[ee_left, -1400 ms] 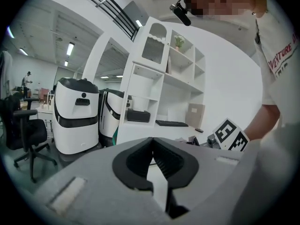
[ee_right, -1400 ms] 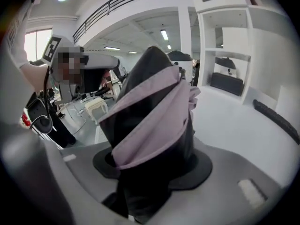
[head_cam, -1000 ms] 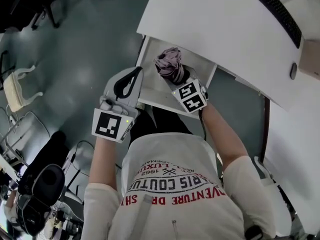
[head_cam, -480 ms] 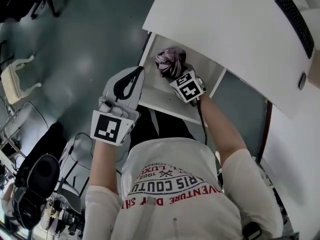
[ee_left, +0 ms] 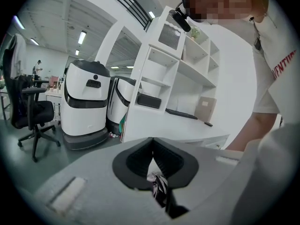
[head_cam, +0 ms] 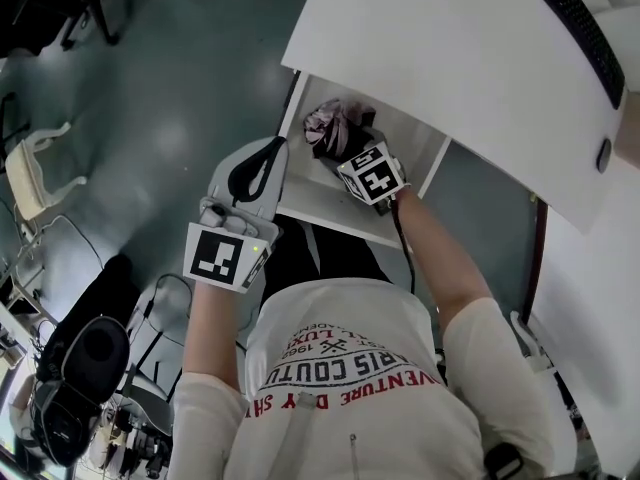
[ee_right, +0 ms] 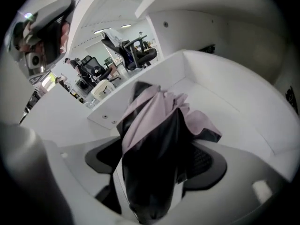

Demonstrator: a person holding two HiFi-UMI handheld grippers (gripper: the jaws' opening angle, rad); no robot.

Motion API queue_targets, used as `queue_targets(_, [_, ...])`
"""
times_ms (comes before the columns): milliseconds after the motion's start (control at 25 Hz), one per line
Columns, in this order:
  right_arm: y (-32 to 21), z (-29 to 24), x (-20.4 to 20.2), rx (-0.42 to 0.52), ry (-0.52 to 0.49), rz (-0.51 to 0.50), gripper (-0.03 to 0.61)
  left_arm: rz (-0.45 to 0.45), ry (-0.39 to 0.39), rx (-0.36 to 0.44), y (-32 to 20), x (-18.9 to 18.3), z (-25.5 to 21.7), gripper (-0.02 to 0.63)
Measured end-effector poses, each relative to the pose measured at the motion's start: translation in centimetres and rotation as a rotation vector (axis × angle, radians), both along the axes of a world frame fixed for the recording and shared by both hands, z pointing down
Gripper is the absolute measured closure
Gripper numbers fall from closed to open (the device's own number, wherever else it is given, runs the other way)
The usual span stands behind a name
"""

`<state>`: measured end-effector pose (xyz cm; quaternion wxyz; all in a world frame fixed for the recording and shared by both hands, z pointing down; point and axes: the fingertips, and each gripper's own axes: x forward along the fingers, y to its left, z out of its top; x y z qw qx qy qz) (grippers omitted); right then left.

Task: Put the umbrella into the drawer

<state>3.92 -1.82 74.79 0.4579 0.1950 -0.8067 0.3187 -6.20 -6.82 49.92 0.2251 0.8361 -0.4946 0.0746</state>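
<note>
A folded pink-and-black umbrella (head_cam: 328, 126) rests in the open white drawer (head_cam: 330, 206) under the desk. My right gripper (head_cam: 346, 150) points steeply down into the drawer. Its jaws are opening, with the umbrella (ee_right: 154, 139) still between them. In the right gripper view (ee_right: 154, 156) a gap shows beside the left pad, and the fabric only brushes the right one. My left gripper (head_cam: 270, 150) hovers at the drawer's left front corner, shut and empty. Through its closed jaws (ee_left: 152, 142) a bit of the umbrella (ee_left: 159, 186) shows.
The white desk top (head_cam: 450, 58) overhangs the drawer, with a keyboard (head_cam: 585, 28) at its far side. Office chairs (head_cam: 35, 173) and cables stand on the grey floor to the left. White machines (ee_left: 84, 102) and a shelf unit (ee_left: 183, 64) appear in the left gripper view.
My right gripper has sunk deeper into the drawer with the umbrella, and its jaws have spread. The left gripper has dropped slightly and stays shut.
</note>
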Motion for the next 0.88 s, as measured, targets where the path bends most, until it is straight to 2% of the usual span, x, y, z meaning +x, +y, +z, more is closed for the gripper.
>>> queue_targets(320, [-2.2, -9.4, -0.2, 0.211, -0.038, 0.047, 0.209, 0.036, -0.016, 0.039, 0.5, 0.2, -4.6, 0.607])
queue_targets(360, [-2.5, -11.0, -0.3, 0.245, -0.048, 0.061, 0.230, 0.040, -0.016, 0.044, 0.6, 0.1, -5.4, 0.607])
queue_targets(400, [-2.8, -12.9, -0.4, 0.294, -0.060, 0.084, 0.282, 0.045, -0.016, 0.048, 0.8, 0.0, -6.2, 0.607])
queue_targets(480, [-3.7, -17.2, -0.5, 0.412, -0.101, 0.138, 0.434, 0.062, -0.021, 0.061, 1.2, 0.1, -7.8, 0.607])
queue_targets(600, [-3.5, -22.9, -0.5, 0.515, -0.170, 0.183, 0.517, 0.097, -0.040, 0.089, 2.0, 0.4, -10.4, 0.607])
queue_targets(680, [-2.9, -25.7, -0.3, 0.549, -0.198, 0.202, 0.526, 0.115, -0.053, 0.101, 2.7, 0.6, -12.0, 0.607])
queue_targets(760, [-2.3, -28.7, -0.1, 0.590, -0.225, 0.229, 0.571, 0.127, -0.060, 0.106, 3.3, 0.6, -13.7, 0.607])
queue_targets(880, [-1.7, -34.0, 0.0, 0.671, -0.278, 0.270, 0.578, 0.154, -0.082, 0.128, 3.7, 0.5, -16.5, 0.607])
